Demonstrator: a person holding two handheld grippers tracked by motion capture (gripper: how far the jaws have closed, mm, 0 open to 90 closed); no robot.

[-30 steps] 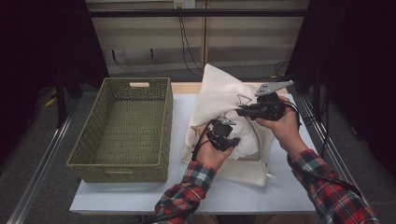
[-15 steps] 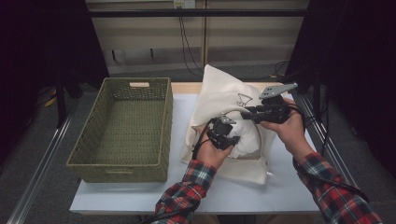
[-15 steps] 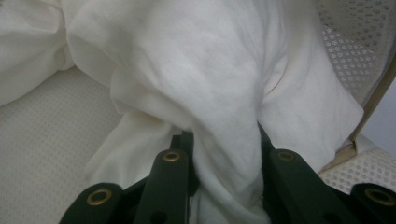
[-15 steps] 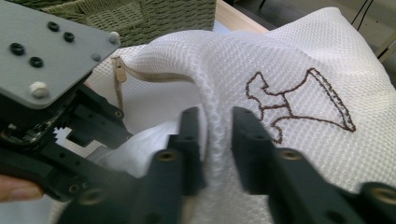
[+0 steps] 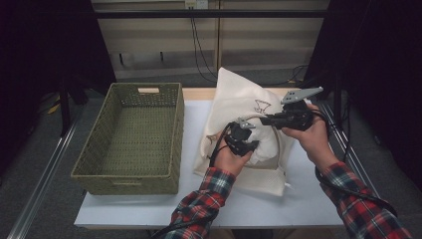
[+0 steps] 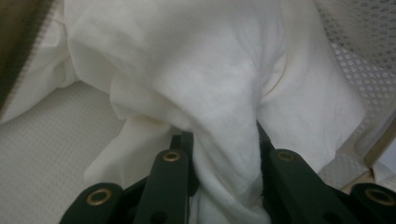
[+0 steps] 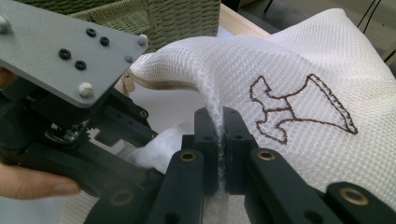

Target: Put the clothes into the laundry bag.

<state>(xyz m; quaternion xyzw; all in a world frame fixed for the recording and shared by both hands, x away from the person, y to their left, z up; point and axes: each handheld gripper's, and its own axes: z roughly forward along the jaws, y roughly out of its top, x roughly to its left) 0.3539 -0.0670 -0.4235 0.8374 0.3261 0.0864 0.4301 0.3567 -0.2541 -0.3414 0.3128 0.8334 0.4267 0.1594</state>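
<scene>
White table (image 5: 298,209) sits in a dark room, with a shelf and some cables behind it. On the left side of the table is a green woven basket (image 5: 134,134). Its inside looks bare.

Just beside the basket, on the right part of the table, lies a white mesh bag (image 5: 249,104). The bag has a brown drawing (image 7: 299,109) stitched on it and a tan zipper (image 7: 154,84) along its open edge.

A person in red checked sleeves (image 5: 204,199) holds both grippers over the bag. The right gripper (image 7: 219,140) has its jaws pressed together on a fold of the bag's mesh, right by the opening. The mesh is pulled up into a peak there. In the high view this right gripper (image 5: 291,117) is raised above the bag's right half.

The left gripper (image 5: 241,142) is at the bag's mouth. In its own view the left gripper (image 6: 224,154) pinches a bunch of soft white cloth (image 6: 201,84) between its jaws. The cloth is partly inside the bag, with mesh showing around it. The right gripper view shows a bit of this cloth (image 7: 163,149) poking out under the left gripper (image 7: 84,126).
</scene>
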